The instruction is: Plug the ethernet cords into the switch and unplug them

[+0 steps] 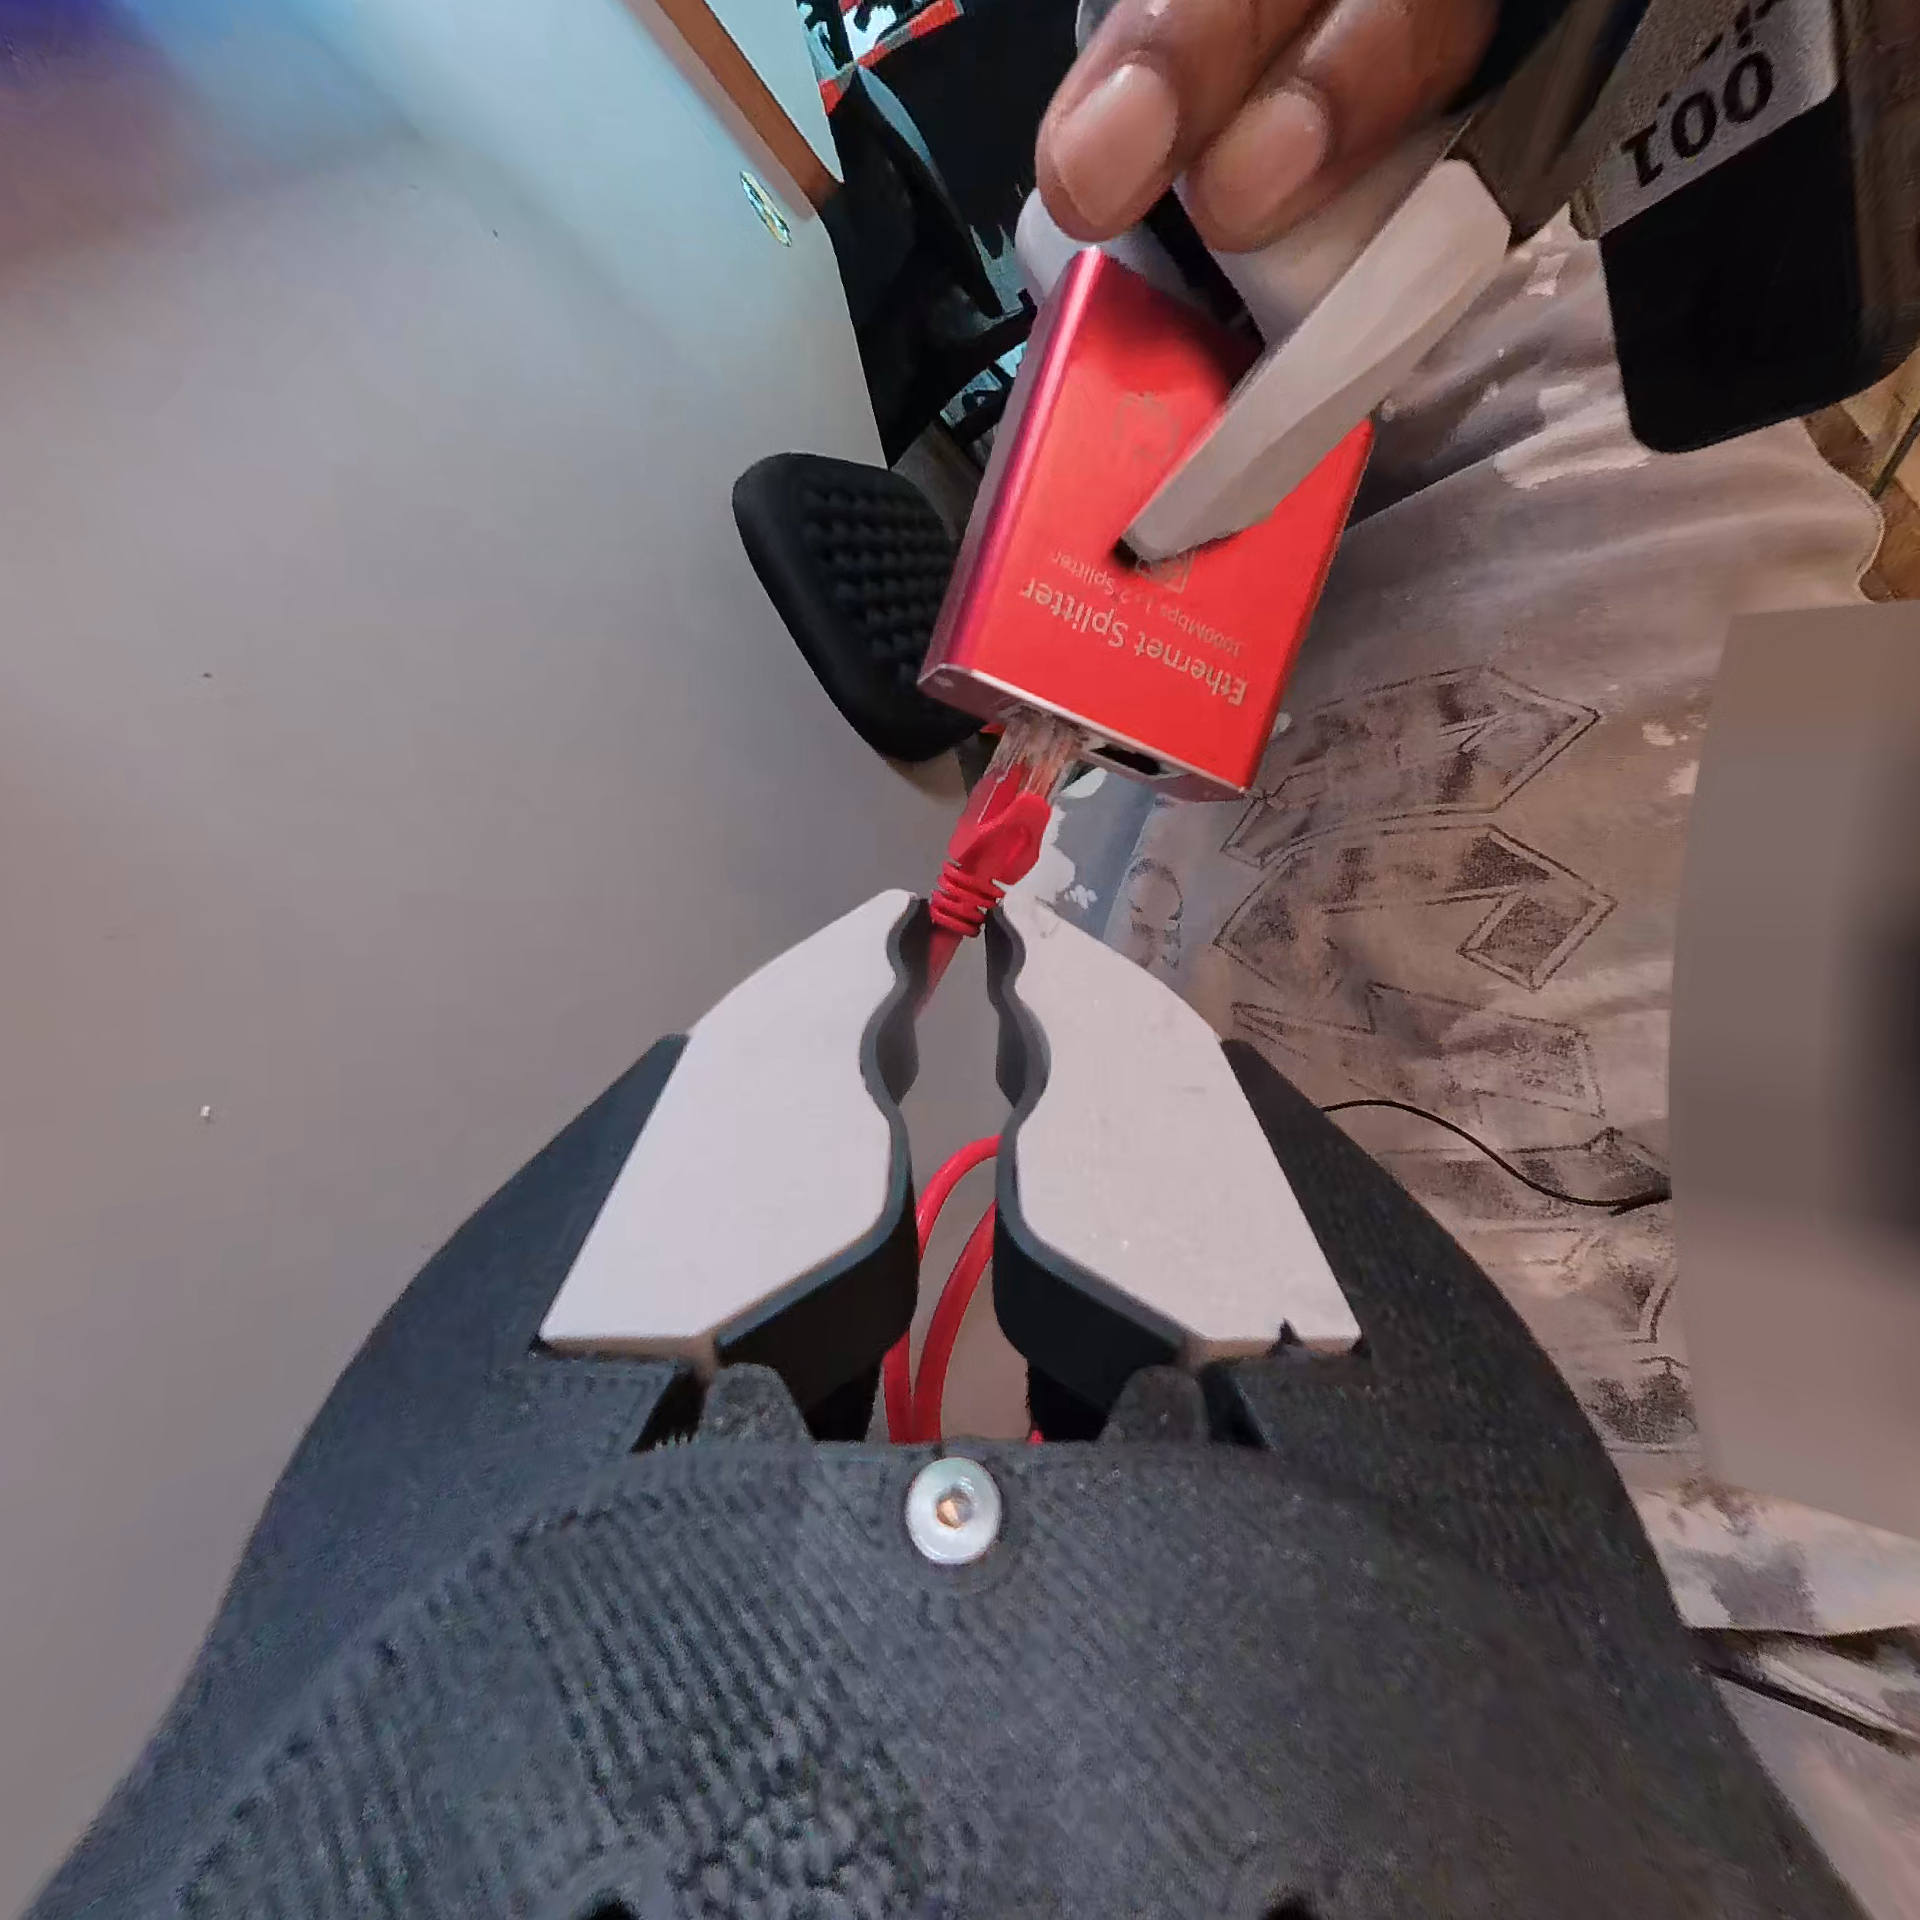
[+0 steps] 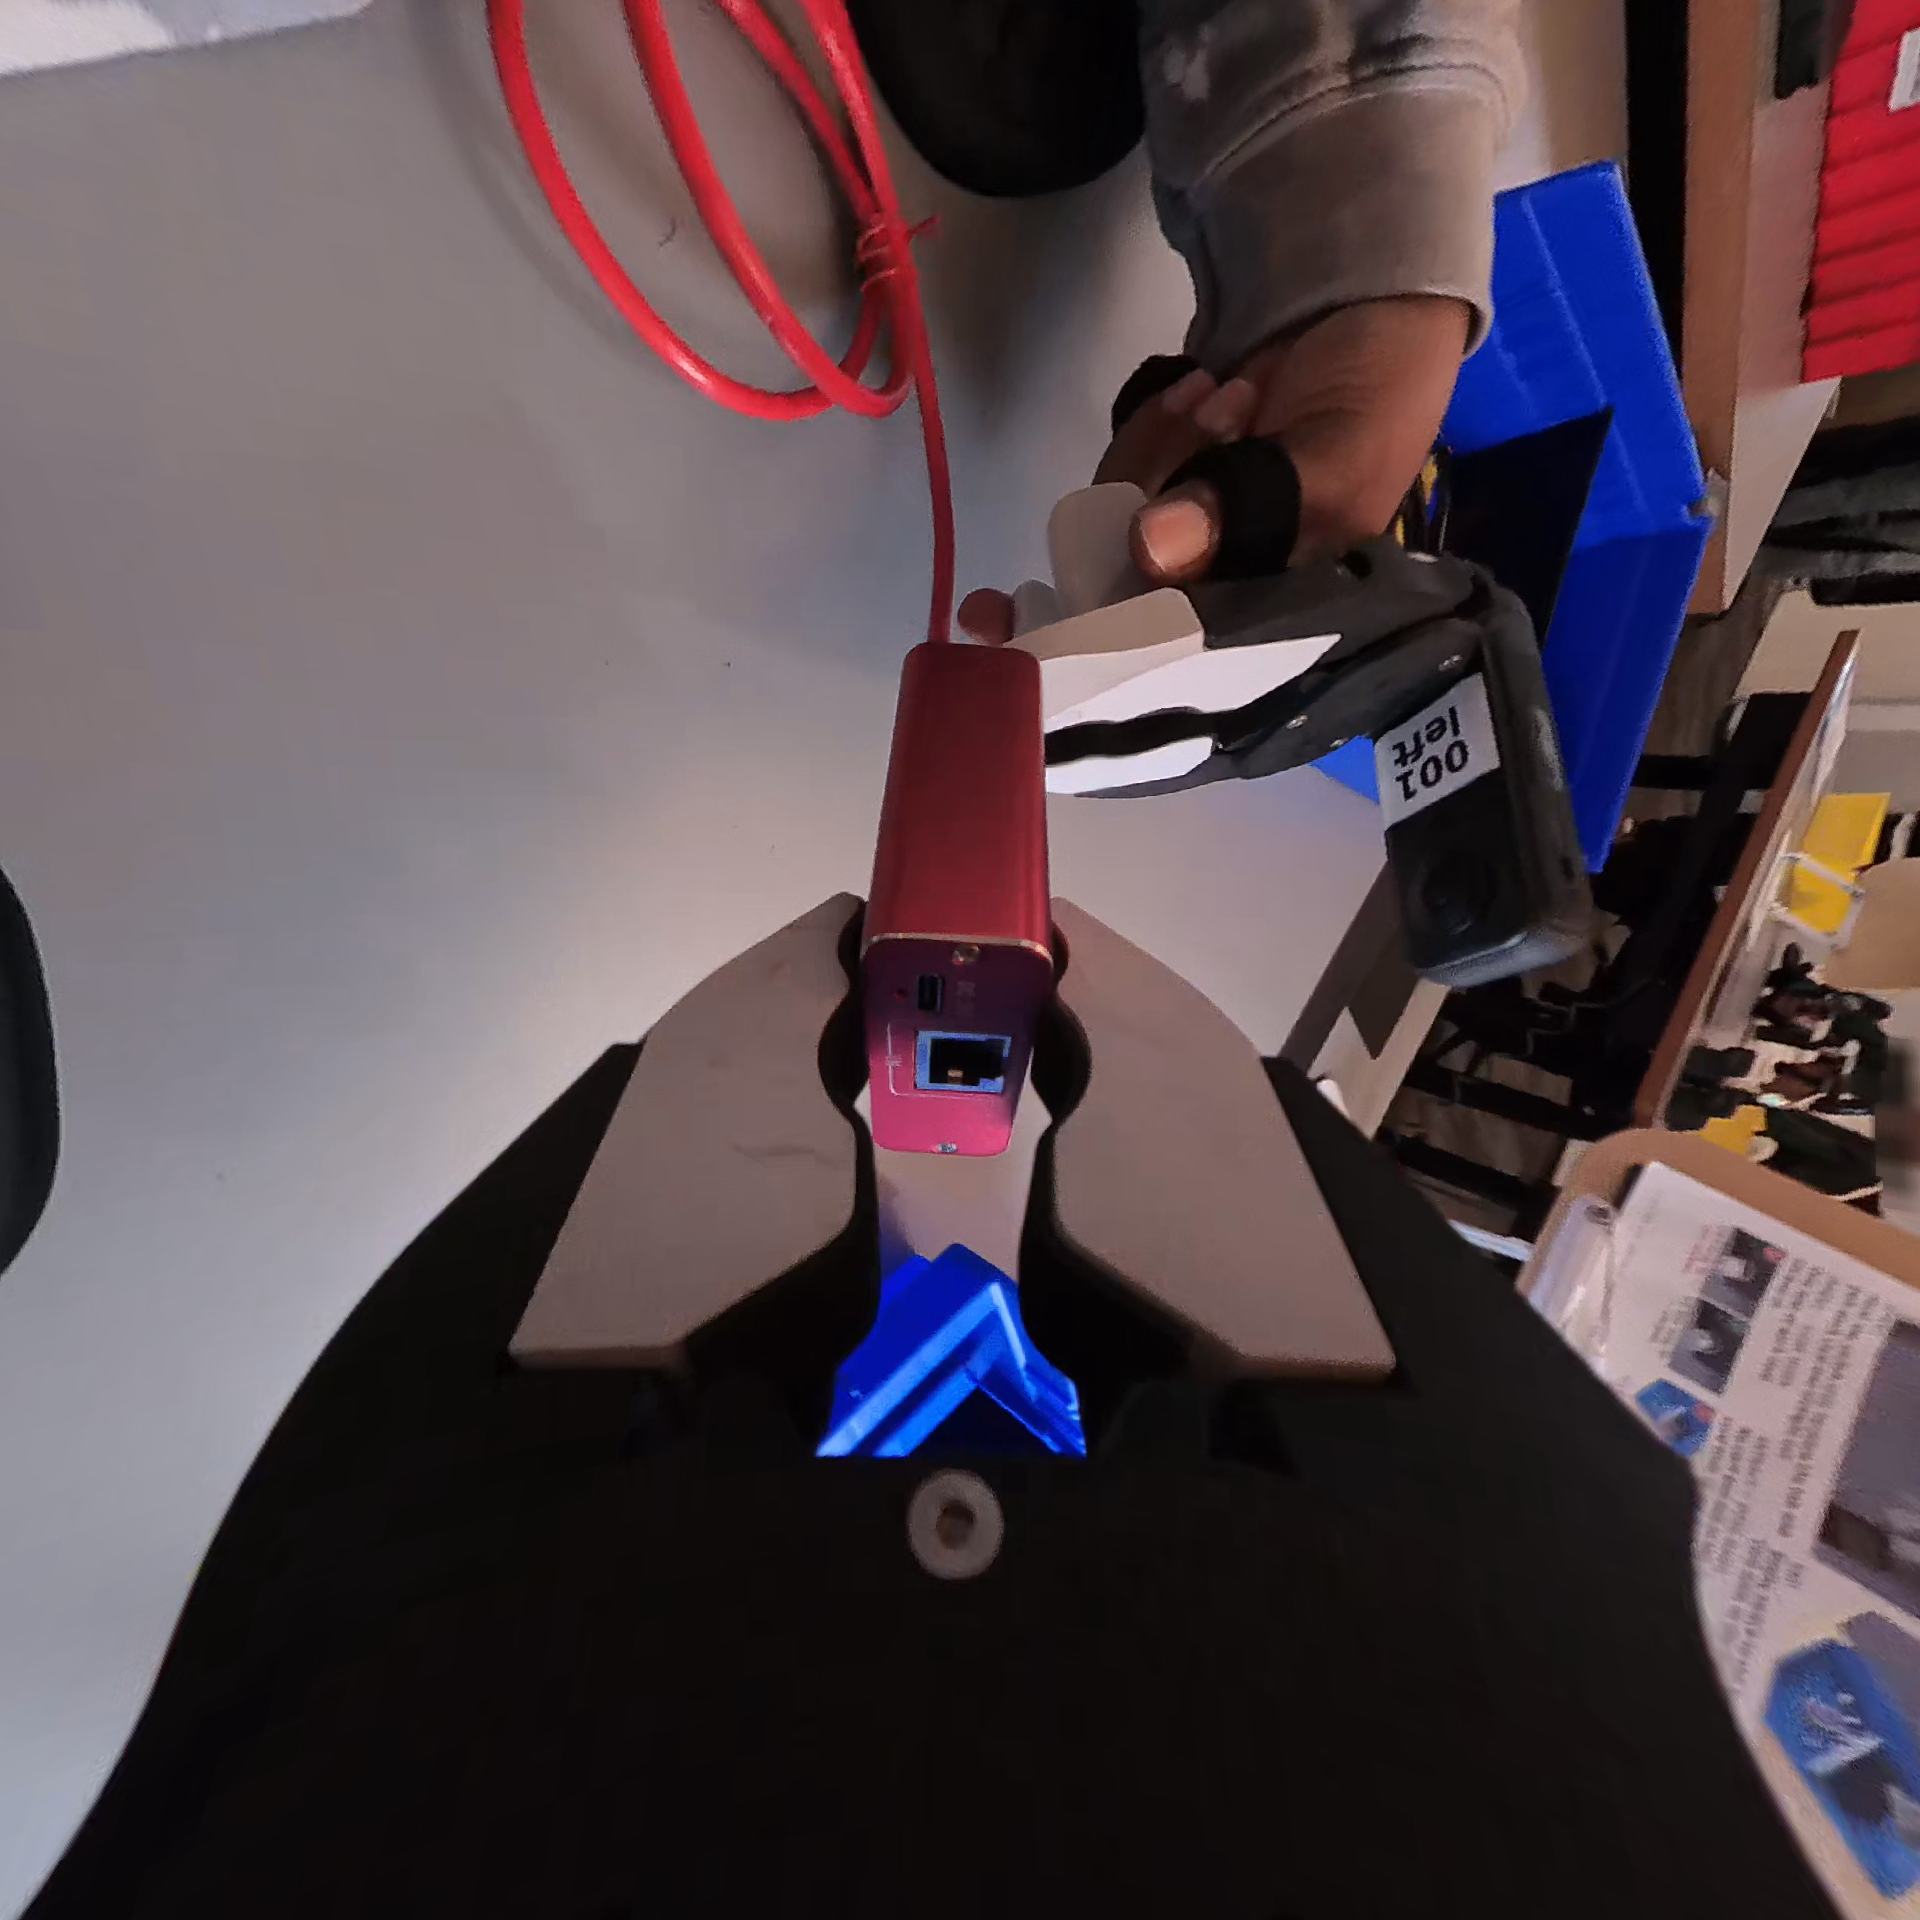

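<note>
The right gripper (image 2: 956,1029) is clamped on a red switch (image 2: 956,831), pinching its two flat sides near the end with a single port, holding it lifted above a pale table (image 2: 312,623). The left gripper (image 1: 951,925) is nearly closed at its tips around a red cord (image 1: 982,842), just behind the plug, which sits in one of two ports on the switch's far end; the neighbouring port is vacant. The cord's slack hangs in loops. In the right wrist view, a hand (image 2: 1320,457) in a grey sleeve grips the left gripper's handle, reaching in from the right.
</note>
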A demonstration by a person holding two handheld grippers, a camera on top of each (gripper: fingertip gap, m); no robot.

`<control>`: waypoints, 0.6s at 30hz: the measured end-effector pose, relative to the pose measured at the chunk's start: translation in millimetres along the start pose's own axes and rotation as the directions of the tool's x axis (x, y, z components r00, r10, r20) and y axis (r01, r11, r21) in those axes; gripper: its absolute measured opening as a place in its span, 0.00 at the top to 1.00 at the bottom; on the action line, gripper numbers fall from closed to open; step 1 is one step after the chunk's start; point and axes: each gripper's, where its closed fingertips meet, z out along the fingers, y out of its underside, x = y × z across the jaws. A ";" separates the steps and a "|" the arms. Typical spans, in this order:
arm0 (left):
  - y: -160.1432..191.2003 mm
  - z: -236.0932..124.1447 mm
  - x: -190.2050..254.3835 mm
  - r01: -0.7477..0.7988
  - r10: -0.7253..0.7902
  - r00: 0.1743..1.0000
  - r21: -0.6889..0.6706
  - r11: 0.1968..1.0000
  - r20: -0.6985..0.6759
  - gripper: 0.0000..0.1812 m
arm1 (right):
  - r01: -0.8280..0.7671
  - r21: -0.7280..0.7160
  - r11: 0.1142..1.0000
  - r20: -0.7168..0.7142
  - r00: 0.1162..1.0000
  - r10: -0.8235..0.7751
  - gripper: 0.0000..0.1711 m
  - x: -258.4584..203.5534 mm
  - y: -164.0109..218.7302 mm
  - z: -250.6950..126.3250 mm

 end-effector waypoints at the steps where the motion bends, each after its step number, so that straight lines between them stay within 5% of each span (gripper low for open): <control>1: 0.6 1.1 0.4 0.002 -0.002 1.000 -0.004 1.000 -0.003 0.94 | 0.024 -0.006 1.000 0.002 1.000 -0.024 0.84 -2.1 -1.6 0.4; 18: 3.4 8.6 10.9 -0.156 0.156 0.987 -0.014 0.988 0.026 0.95 | -0.019 0.076 0.997 0.014 1.000 0.018 0.84 -10.5 -16.4 2.4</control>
